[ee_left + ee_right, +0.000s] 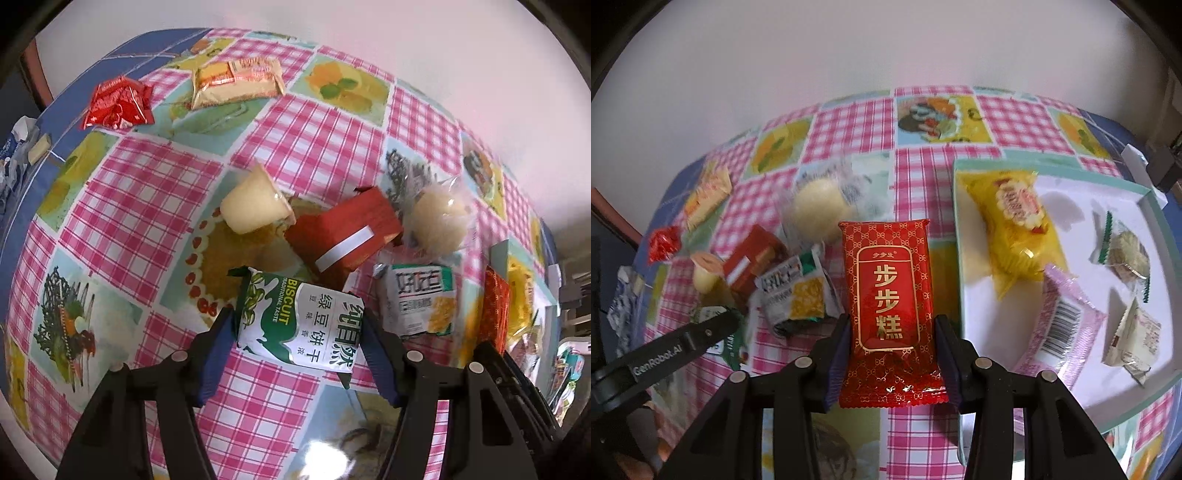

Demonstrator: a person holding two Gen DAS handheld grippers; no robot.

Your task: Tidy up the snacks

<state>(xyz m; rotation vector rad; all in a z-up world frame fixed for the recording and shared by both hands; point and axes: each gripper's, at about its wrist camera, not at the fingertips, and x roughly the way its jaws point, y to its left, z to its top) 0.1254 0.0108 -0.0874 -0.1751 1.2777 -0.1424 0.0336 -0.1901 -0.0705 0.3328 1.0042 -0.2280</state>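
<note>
My left gripper (297,325) is shut on a green-and-white biscuit packet (301,325), its blue pads against both sides. My right gripper (892,332) is shut on a red cake packet (888,306) with gold characters, held just left of the white tray (975,280). The tray holds a yellow cake packet (1015,229), a pink packet (1060,321) and two small wrapped sweets (1126,254). On the checked tablecloth lie a jelly cup (255,206), a red box (343,232), a round bun in clear wrap (436,218) and a white-green packet (421,299).
A red foil packet (118,101) and a yellow packet (236,81) lie at the table's far left. The wall stands behind the table. The left gripper's arm (665,354) shows at the lower left of the right wrist view. Crumpled wrappers (14,155) sit past the left edge.
</note>
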